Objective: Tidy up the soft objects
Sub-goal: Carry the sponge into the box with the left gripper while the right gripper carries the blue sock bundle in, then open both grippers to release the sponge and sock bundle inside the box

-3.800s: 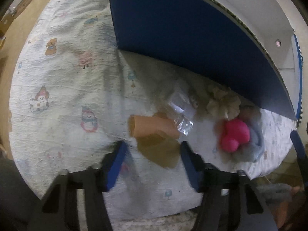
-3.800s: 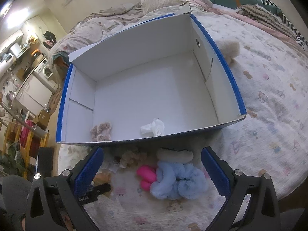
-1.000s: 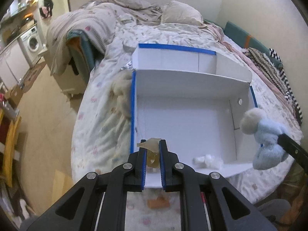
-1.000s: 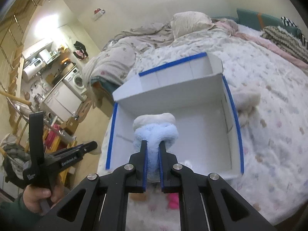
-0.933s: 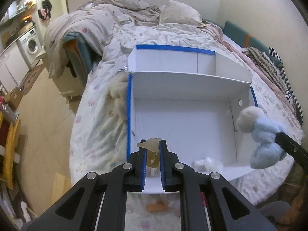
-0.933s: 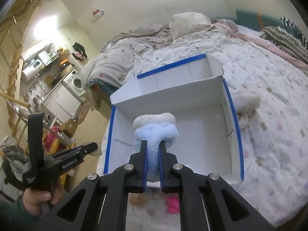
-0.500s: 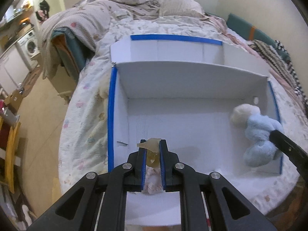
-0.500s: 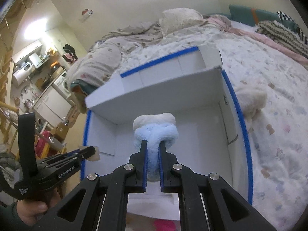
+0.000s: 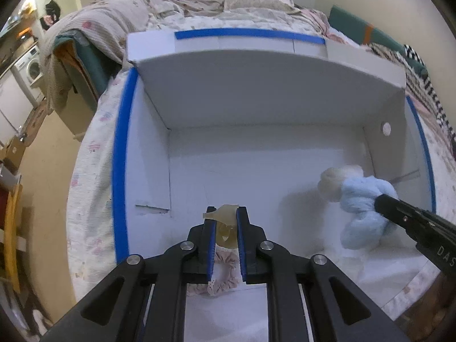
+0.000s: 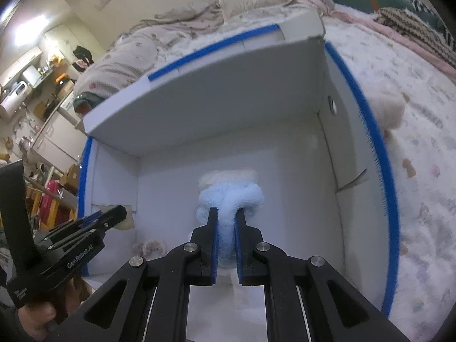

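A large white box with blue rim (image 9: 121,148) sits open on the bed; it also shows in the right wrist view (image 10: 382,171). My left gripper (image 9: 225,213) is shut on a small tan soft piece (image 9: 223,213) and holds it over the box's near left part. My right gripper (image 10: 226,213) is shut on a fluffy light-blue and cream soft toy (image 10: 230,191), held inside the box at its right side; the toy also shows in the left wrist view (image 9: 359,196). A pink frilly scrunchie (image 9: 225,268) lies on the box floor under my left gripper.
The box's tall back flap (image 9: 256,85) stands upright. A cream fluffy object (image 10: 390,108) lies on the patterned bedspread (image 10: 421,171) just outside the right wall. Pillows and crumpled blankets (image 9: 171,2) lie behind. The bed edge and floor (image 9: 51,171) are at left.
Both grippers have moved forward and down with their loads, from in front of the box to inside it. The jaws stay shut.
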{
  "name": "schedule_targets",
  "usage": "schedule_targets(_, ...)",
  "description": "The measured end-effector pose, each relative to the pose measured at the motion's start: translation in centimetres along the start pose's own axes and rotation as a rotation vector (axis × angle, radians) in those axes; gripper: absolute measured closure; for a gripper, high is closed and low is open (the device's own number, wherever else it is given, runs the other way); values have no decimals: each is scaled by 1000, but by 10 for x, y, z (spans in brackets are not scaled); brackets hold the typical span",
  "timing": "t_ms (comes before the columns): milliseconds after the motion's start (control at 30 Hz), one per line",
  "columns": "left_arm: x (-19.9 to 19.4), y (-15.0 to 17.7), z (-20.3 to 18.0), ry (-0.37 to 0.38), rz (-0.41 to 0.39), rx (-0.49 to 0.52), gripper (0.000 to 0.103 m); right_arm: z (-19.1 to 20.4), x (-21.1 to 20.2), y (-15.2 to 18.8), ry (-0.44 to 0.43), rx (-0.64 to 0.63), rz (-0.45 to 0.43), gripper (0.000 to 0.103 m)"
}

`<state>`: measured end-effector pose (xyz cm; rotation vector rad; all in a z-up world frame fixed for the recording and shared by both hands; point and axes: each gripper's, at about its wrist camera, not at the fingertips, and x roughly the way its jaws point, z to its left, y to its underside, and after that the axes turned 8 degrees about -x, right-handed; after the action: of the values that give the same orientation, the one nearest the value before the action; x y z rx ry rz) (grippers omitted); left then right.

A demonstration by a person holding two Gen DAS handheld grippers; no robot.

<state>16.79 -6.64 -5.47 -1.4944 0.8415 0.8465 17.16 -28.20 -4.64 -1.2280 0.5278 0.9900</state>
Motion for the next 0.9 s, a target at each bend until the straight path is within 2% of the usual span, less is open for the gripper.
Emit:
schedule_targets(267,17,4,-4,-20,51,1,87,0,24,8,66,-2,113,91)
schedule_targets(400,21,6,-6,-24,58,8,86,-2,27,6,76,-5,121,91)
schedule_targets(467,21,6,-7,-31,57,5,80,-3,28,7,74,-1,123,91)
schedule_targets(500,21,7,-7,-34,58,4,71,-3,28,6,70,3,124,91)
schedule_targets(533,20,7,-6,-26,59,-1,68,-4,28,7,71,8,123,89)
schedule_targets(700,12,10,-9,-26,38,12,62,-3,25,4,111,-8,118,79)
schedule_targets(733,11,10,-9,-16,37,15,59,-2,25,4,114,-8,117,72)
schedule_targets(833,7,11,-10,-6,33,15,56,-7,23,3,102,23,103,31)
schedule_targets(900,4,9,-7,1,31,9,54,-14,17,2,70,72,69,30)
